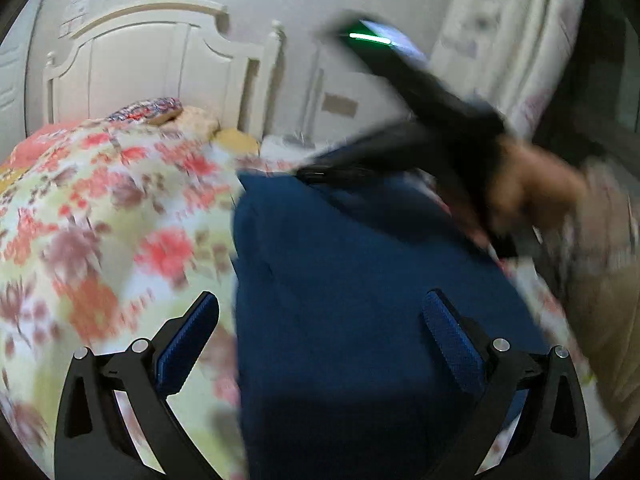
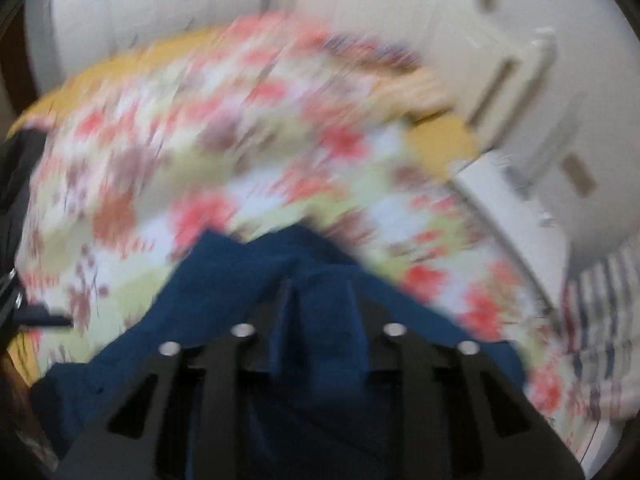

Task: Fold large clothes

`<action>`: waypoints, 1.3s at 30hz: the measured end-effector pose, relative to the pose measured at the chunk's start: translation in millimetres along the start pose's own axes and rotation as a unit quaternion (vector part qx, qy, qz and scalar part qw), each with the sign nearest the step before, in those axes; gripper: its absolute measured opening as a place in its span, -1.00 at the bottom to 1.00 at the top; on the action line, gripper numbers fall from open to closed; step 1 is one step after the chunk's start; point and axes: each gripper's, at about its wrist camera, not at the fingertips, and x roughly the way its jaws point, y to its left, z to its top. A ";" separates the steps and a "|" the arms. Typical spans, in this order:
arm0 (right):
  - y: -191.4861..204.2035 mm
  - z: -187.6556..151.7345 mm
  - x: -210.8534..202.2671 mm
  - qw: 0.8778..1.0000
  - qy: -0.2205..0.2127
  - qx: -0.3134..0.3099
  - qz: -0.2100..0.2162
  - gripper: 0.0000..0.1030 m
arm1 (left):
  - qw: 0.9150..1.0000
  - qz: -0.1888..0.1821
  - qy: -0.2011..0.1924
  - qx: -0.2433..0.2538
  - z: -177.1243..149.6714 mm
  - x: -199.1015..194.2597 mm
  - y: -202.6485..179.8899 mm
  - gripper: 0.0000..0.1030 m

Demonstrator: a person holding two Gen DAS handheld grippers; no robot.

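A dark blue garment (image 1: 352, 280) lies on a floral bedspread (image 1: 100, 208). My left gripper (image 1: 320, 320) is open above the garment's near left part, its blue pads (image 1: 188, 340) apart and holding nothing. The right gripper also shows in the left wrist view (image 1: 320, 172), held in a hand at the garment's far edge. In the right wrist view my right gripper (image 2: 320, 292) is shut on a fold of the blue garment (image 2: 224, 280), and the cloth hangs down over its fingers. Both views are motion-blurred.
A white headboard (image 1: 160, 64) stands at the bed's far end with pillows (image 1: 152, 110) before it. A white cabinet (image 1: 340, 100) stands beside the bed. The person's body (image 1: 600, 280) is at the right.
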 end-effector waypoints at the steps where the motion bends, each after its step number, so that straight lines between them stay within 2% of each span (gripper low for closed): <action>1: 11.6 -1.0 23.8 0.999 0.031 -0.021 -0.024 -0.62 | 1.000 0.009 0.002 0.004 -7.3 3.2 -3.8 0.91; 2: 17.3 0.0 35.0 0.998 0.042 -0.031 -0.039 -0.65 | 1.000 0.014 -0.012 -0.010 -14.8 3.1 -0.5 0.91; 3: 19.5 2.9 38.5 0.997 0.048 -0.036 -0.043 -0.66 | 0.999 0.002 -0.009 -0.034 -17.6 5.1 6.4 0.91; 4: 20.5 4.8 40.6 0.997 0.053 -0.037 -0.046 -0.66 | 0.998 -0.021 0.007 -0.055 -17.5 10.5 13.7 0.91; 7: 27.3 5.6 39.6 0.995 0.054 -0.052 -0.066 -0.67 | 0.995 -0.053 0.023 -0.080 -19.2 16.5 24.1 0.91; 10: 32.3 5.3 17.4 0.995 0.045 -0.053 -0.067 -0.63 | 0.996 -0.044 0.020 -0.070 -21.0 12.7 16.6 0.91; 12: 35.5 7.1 -7.5 0.998 0.017 -0.048 -0.045 -0.48 | 0.996 -0.043 0.019 -0.070 -22.6 13.5 15.9 0.91; 14: 39.5 7.2 -20.2 0.998 0.006 -0.048 -0.045 -0.30 | 0.996 -0.046 0.020 -0.075 -23.4 14.1 16.0 0.91; 16: 47.7 4.3 -11.0 0.997 0.026 -0.057 -0.037 -0.30 | 0.997 -0.041 0.014 -0.071 -25.3 12.9 14.0 0.91; 18: 57.4 -4.2 17.6 0.994 0.051 -0.076 -0.058 -0.31 | 0.997 -0.032 0.010 -0.072 -24.5 12.1 14.4 0.91; 22: 44.2 -1.8 15.7 0.999 0.033 -0.028 -0.021 -0.30 | 0.996 -0.039 0.021 -0.082 -26.5 14.3 19.6 0.91; 25: 44.5 -10.7 -21.2 0.999 -0.006 -0.017 -0.029 -0.29 | 0.997 -0.031 0.018 -0.071 -26.9 13.4 16.1 0.91; 28: 40.5 -40.5 -80.2 0.996 -0.081 0.019 -0.027 -0.06 | 0.996 -0.034 0.018 -0.075 -27.9 13.6 17.1 0.91; 31: 39.3 -83.7 -124.1 0.990 -0.118 0.052 -0.052 -0.04 | 0.997 -0.033 0.014 -0.075 -29.4 13.0 14.2 0.91; 35: 48.6 -136.0 -139.6 0.987 -0.123 0.074 -0.077 0.10 | 0.997 -0.031 0.013 -0.076 -32.7 10.7 13.4 0.91; 38: 49.6 -166.8 -118.9 0.988 -0.092 0.098 -0.070 0.15 | 0.997 -0.026 0.013 -0.074 -32.9 9.3 13.1 0.91; 39: 52.5 -175.2 -112.1 0.987 -0.098 0.103 -0.077 0.16 | 0.997 -0.023 0.014 -0.073 -32.8 10.4 12.5 0.91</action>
